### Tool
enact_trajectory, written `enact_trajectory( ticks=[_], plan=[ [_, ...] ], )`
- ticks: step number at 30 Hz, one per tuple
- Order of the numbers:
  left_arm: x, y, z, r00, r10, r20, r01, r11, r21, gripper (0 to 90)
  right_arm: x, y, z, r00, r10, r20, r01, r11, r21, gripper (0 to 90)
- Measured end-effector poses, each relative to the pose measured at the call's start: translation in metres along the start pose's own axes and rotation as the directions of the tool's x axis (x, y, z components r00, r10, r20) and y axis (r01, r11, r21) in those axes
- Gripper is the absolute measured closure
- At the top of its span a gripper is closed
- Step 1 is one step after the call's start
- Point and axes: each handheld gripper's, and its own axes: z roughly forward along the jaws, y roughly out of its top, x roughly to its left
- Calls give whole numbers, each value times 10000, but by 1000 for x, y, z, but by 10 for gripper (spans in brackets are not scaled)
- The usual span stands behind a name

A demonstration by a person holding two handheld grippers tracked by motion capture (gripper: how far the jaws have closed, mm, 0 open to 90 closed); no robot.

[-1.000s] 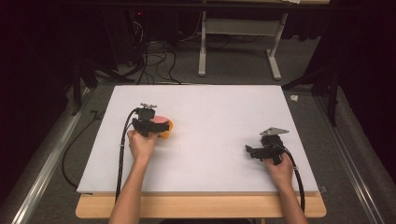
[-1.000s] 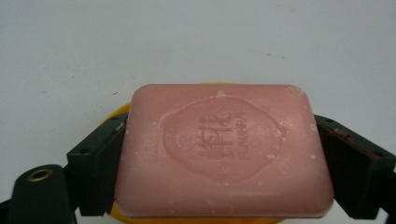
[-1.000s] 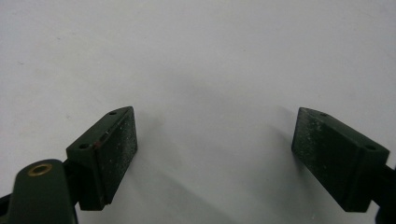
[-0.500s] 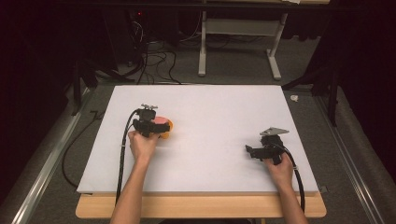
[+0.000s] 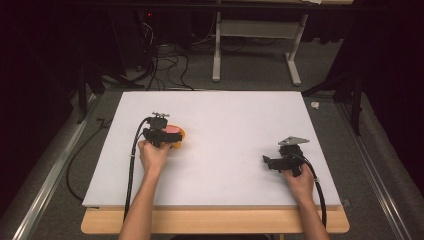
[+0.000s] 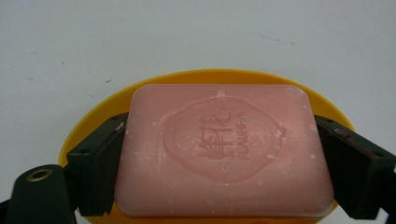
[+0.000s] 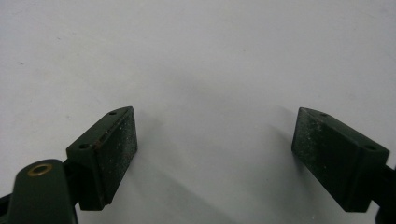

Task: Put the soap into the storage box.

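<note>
A: Start with the biggest thing. What carries everything?

B: A white board (image 5: 235, 115) laid over a wooden tabletop (image 5: 215, 222), whose light wood shows as a strip along the near edge. Around it there is grey floor, with cables and a pale table frame beyond the far edge.

A: And the person?

B: Two forearms come in over the near edge. The left hand (image 5: 152, 156) is on the left half of the board, about midway between the near and far edges. The right hand (image 5: 300, 182) is on the right half, closer to the near edge and well apart from the left one.

A: What about the left gripper (image 5: 160, 132)?

B: Its jaws are set on either side of a pink soap bar (image 6: 223, 149), pressed against its two short ends, so it is gripping the bar. A cable trails from it back toward the near edge.

A: Where is the soap?

B: It lies in a yellow-orange dish (image 6: 205, 77) on the left half of the board, well in from the left edge. An oval stamp with raised lettering is on the bar's top face; the characters are too soft for me to read.

A: And the right gripper (image 7: 215, 154)?

B: Its jaws are spread wide, with nothing between them but bare white board.
</note>
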Motion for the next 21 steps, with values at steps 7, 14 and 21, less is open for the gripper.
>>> enact_trajectory(
  ticks=[7, 14, 21],
  plan=[
    [0, -1, 5, 10000, 45, -53, -43, 9996, 271, 135, 0, 0, 0, 10000, -1, -1, 1, 10000, 0, 149],
    [-1, -2, 6, 9996, 150, -259, -144, 9996, 243, 127, 0, 0, 0, 10000, -9, 8, 9, 10000, -32, 149],
    [0, 0, -2, 9999, 26, -115, -28, 9997, -247, 120, 0, 0, 0, 10000, -11, 5, 11, 10000, -10, 149]
  ],
)
